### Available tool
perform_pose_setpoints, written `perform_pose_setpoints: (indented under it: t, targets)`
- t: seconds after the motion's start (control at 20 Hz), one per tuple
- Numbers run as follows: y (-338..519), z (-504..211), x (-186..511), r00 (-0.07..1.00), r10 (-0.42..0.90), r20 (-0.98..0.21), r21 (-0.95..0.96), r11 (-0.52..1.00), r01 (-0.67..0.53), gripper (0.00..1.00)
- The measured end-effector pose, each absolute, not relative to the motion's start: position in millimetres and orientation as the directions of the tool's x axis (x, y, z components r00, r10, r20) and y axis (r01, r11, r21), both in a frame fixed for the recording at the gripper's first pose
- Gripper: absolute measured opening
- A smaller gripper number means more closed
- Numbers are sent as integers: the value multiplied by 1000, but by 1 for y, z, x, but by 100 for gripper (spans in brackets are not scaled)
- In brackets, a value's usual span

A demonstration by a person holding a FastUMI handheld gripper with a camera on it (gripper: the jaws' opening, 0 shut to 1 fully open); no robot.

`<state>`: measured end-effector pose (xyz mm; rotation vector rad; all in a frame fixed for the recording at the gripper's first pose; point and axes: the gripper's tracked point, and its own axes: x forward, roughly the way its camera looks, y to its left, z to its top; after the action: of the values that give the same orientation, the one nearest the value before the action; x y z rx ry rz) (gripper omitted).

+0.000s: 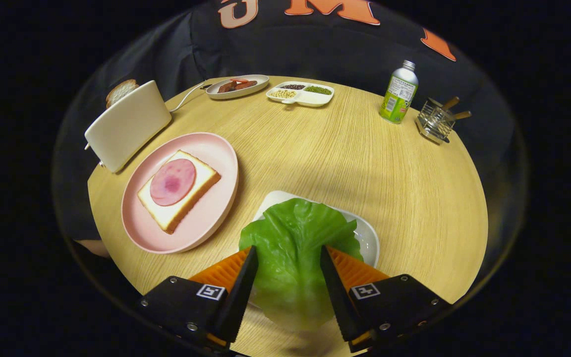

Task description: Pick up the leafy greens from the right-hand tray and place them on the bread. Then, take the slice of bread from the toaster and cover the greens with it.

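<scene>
Between the fingers of the hand-held gripper (289, 260), spread partly open, lies the lettuce leaf (293, 248) over its white tray (370, 235); whether they press it is unclear. At ten o'clock sits ham-topped bread (179, 191) on a pink plate (216, 148), beyond it the toaster (129, 124) with a slice (121, 90). The bottle (398, 92) label at one o'clock is unreadable.

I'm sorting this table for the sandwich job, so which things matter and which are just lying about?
For the job: lettuce leaf between the gripper fingers, white tray, bread with ham, pink plate, toaster, bread slice.

Lying about: sausage dish, divided dish, bottle, utensil rack.
</scene>
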<state>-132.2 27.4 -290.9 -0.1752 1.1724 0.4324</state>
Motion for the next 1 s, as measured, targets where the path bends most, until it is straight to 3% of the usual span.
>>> perform_pose_setpoints:
  t: [0.2, 0.25, 0.3, 0.35, 0.45, 0.6, 1.0]
  targets:
    - [29, -291, -129, 349, 222, -910, 77, 919, -386, 54]
    - [28, -292, -128, 351, 216, -911, 75, 925, -373, 42]
    - [26, -291, -126, 353, 209, -912, 74, 930, -361, 35]
    - [24, -292, -126, 353, 210, -912, 76, 931, -358, 21]
    - [21, -292, -124, 361, 211, -908, 80, 935, -344, 11]
    - [23, -289, -122, 362, 241, -900, 130, 943, -305, 4]
    - [50, -257, -112, 425, 361, -830, 251, 923, -293, 3]
